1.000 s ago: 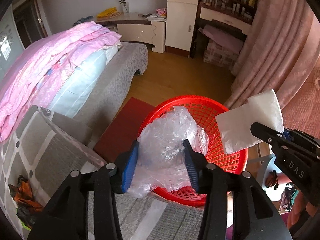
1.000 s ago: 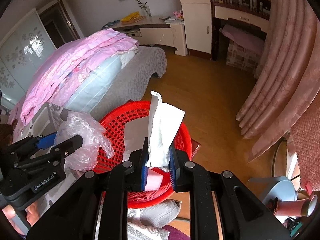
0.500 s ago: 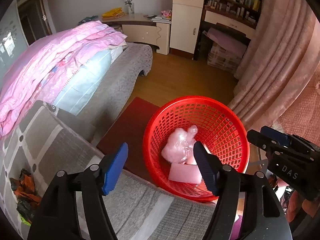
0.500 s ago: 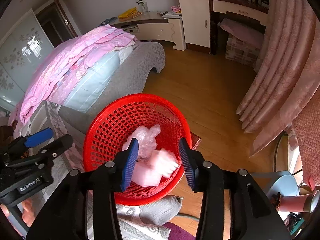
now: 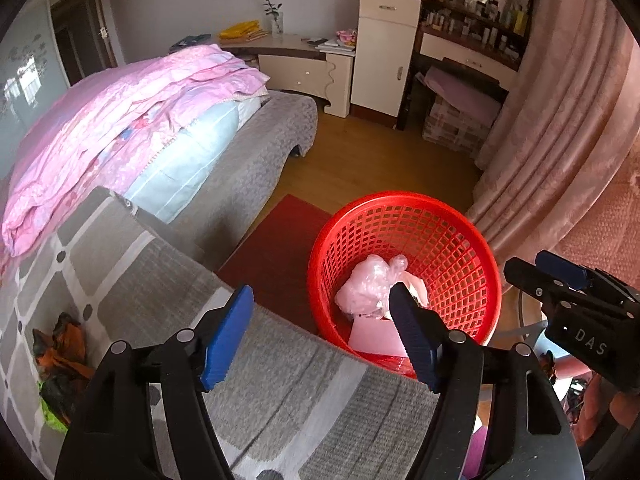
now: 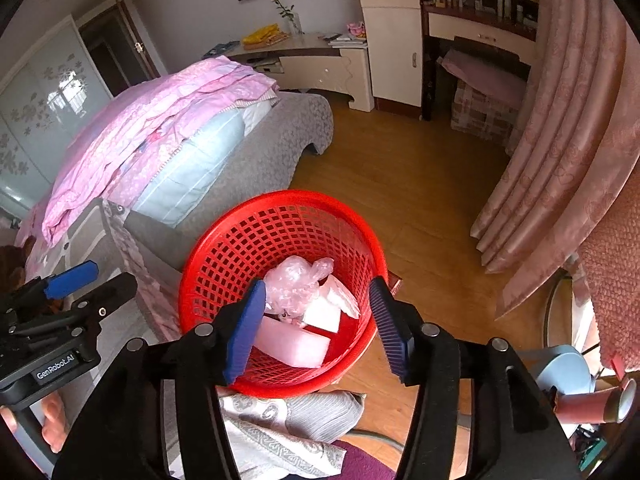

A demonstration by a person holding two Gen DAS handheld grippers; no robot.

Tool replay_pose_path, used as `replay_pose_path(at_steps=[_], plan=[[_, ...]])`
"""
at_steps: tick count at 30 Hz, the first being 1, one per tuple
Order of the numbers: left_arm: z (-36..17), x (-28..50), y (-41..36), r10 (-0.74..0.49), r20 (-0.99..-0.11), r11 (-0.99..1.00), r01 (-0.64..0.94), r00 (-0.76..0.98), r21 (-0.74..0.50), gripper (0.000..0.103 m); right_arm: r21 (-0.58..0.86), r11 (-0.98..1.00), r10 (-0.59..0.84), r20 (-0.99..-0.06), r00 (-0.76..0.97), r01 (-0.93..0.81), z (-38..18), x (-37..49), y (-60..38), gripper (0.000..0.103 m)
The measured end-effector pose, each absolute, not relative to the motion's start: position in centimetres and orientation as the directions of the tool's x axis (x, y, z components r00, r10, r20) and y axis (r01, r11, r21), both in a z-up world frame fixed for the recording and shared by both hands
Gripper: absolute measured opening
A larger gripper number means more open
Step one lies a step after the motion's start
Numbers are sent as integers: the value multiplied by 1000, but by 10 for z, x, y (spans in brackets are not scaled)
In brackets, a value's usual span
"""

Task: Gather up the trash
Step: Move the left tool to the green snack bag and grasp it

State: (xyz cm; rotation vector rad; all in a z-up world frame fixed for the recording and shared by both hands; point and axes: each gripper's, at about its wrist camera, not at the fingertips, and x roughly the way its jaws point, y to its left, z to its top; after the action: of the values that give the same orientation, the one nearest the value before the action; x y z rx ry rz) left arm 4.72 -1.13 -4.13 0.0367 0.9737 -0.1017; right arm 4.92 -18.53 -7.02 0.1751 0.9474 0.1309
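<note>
- Trash: crumpled clear plastic bag (image 6: 297, 280) and white tissue pieces (image 6: 320, 314) lie at the bottom of the red basket (image 6: 208, 280), touching each other. Nothing hangs over the rim.
- Basket stands on the wood floor (image 6: 420, 208), just beside the near corner of the bed (image 6: 256, 160), partly on a dark red mat (image 5: 276, 248).
- My right claw (image 6: 316, 328) hangs directly over the basket, released, empty.
- My left claw (image 5: 320, 336) is to the left of the basket, over the grey patterned cover (image 5: 280, 380), also spread wide and empty.
- Possible leftover: an orange-and-green scrap (image 5: 60, 364) on the cover, far left in the left wrist view. Can't tell if it is trash.
- Risk: basket is light; a claw swung low past the rim could tip it and spill the load.
- Risk: the bag is springy and may unfold upward, so a later drop could bounce out.
</note>
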Motion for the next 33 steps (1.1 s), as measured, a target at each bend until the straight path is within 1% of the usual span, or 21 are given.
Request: replay_pose_path(at_steps=[2, 13, 17, 28, 33], plan=[[-39, 43, -7, -70, -823, 995, 94, 564, -20, 68, 209, 977, 195, -789, 582, -43, -68, 46, -181, 59], [-21, 17, 34, -21, -808, 1000, -3, 589, -28, 68, 220, 966, 258, -778, 573, -135, -61, 32, -146, 61], [-16, 4, 55, 5, -802, 999, -45, 598, -27, 71, 222, 960, 280, -774, 568, -170, -59, 26, -130, 64], [6, -34, 134, 120, -783, 979, -204, 611, -10, 74, 224, 941, 329, -778, 536, -252, -58, 20, -88, 64], [7, -55, 179, 181, -783, 960, -280, 595, 9, 75, 223, 931, 348, -780, 520, -289, -59, 19, -70, 64]])
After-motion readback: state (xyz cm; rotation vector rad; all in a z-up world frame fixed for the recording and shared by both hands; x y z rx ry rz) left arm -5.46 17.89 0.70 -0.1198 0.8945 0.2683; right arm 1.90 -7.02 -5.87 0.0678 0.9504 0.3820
